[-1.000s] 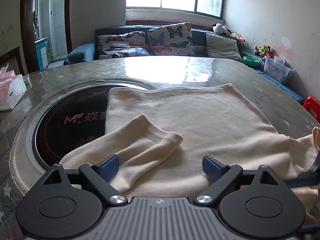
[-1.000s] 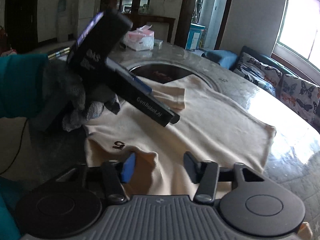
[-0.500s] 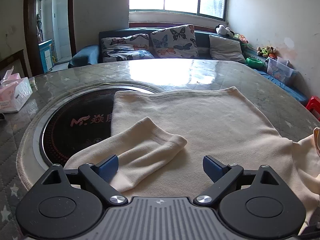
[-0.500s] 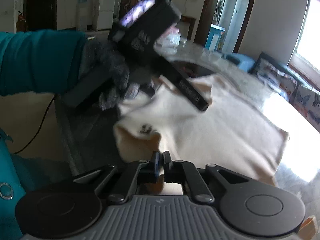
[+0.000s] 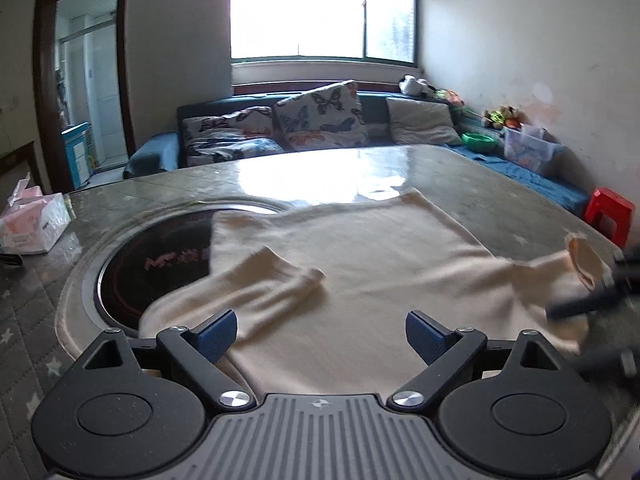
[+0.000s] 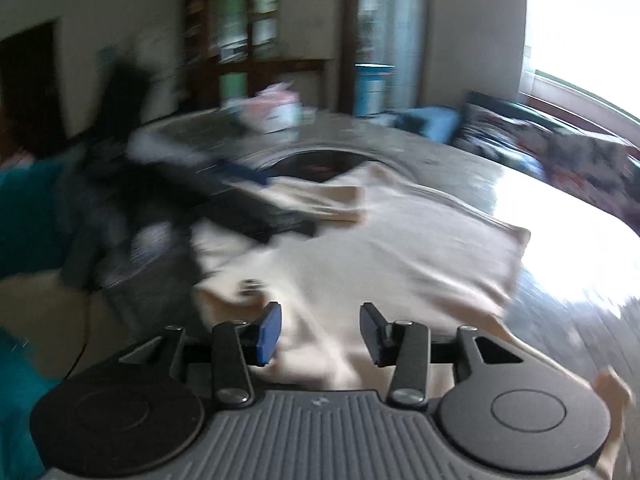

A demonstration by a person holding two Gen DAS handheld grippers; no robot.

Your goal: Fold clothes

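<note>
One cream shirt (image 5: 380, 256) on one table (image 5: 460, 168), two tools, left (image 5: 320, 334) and right (image 6: 318, 334), both released.

cream garment (image 5: 360, 264): soft matt knit cloth | table (image 5: 340, 168) beneath it: glossy stone-like top, reflecting window light | left gripper (image 5: 320, 334): matt black plastic, ribbed blue pads showing

Two black grippers: left gripper (image 5: 320, 334) and right gripper (image 6: 320, 330), each with blue ribbed fingertip pads (image 5: 218, 334), silver pivot screws (image 5: 233, 399), round black discs at 7 and 5 o'clock, grey ribbed housing. Teal sleeve (image 6: 28, 208) at 9 o'clock; grey knit glove (image 6: 120, 248), blurred.
</note>
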